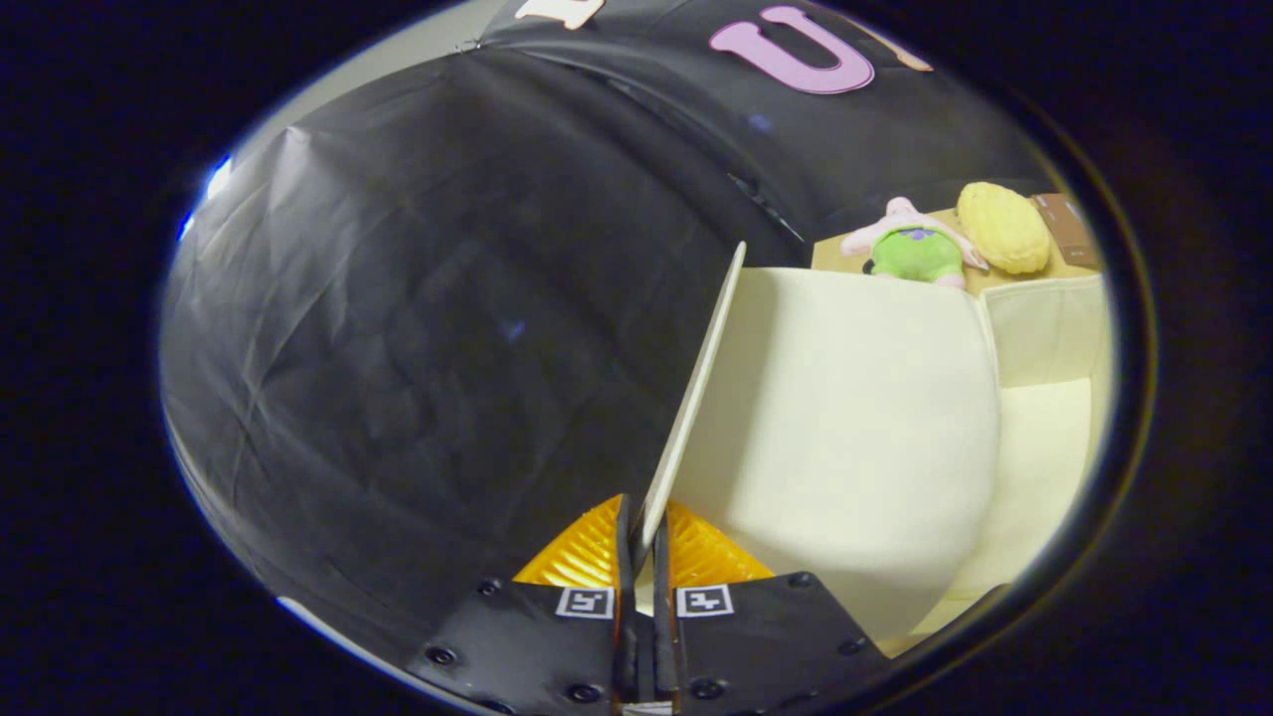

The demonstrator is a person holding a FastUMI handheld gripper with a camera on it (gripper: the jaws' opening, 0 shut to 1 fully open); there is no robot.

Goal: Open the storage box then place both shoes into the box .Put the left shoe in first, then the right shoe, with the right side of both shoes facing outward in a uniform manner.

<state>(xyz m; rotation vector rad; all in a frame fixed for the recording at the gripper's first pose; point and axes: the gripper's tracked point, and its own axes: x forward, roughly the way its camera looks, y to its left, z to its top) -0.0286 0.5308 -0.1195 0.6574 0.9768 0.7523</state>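
My gripper (pixel 641 542) is shut on the thin edge of the storage box's lid (pixel 696 388), a cream flat panel that stands raised and runs away from the fingers. To the right of the lid lies the cream fabric storage box (pixel 1044 328), its inside open to view with a pale floor. No shoes are in view.
Beyond the box, on a wooden surface (pixel 830 257), lie a pink and green plush toy (pixel 910 249), a yellow ridged cushion-like toy (pixel 1004 227) and a brown carton (pixel 1064 224). The black booth wall (pixel 448 298) stands close on the left of the lid.
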